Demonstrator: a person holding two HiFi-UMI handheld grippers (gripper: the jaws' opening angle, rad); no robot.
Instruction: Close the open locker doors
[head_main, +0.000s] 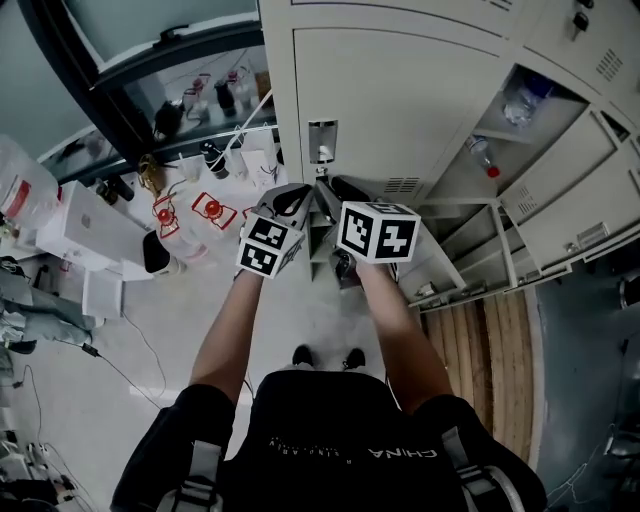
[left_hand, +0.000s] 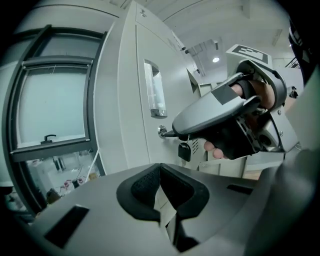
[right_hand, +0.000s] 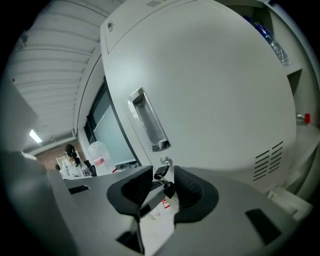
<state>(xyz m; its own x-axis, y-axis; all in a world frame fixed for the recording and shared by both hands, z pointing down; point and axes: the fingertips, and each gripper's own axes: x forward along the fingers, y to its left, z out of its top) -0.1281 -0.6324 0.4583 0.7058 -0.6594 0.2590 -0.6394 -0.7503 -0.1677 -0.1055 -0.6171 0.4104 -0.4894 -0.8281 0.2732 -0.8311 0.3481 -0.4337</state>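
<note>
A closed pale grey locker door (head_main: 400, 100) (right_hand: 215, 85) faces me, with a recessed handle (right_hand: 148, 121) and a lock (right_hand: 165, 161) below it. A key (right_hand: 161, 172) sits in the lock, and a black fob (right_hand: 169, 189) hangs from it. My right gripper (right_hand: 162, 178) (head_main: 330, 186) is open, with a jaw on either side of the key and fob and neither pad pressing on them. In the left gripper view the right gripper (left_hand: 168, 132) reaches to the lock (left_hand: 162, 131). My left gripper (left_hand: 160, 167) (head_main: 300, 196) hovers just left of it, shut and holding nothing.
Open lockers (head_main: 520, 110) stand to the right, with plastic bottles (head_main: 482, 155) inside and doors (head_main: 560, 215) swung out. Bottles (head_main: 210, 210) and a white box (head_main: 95, 235) sit on the floor at left below a window (left_hand: 55, 105). A person (right_hand: 70, 157) is far off.
</note>
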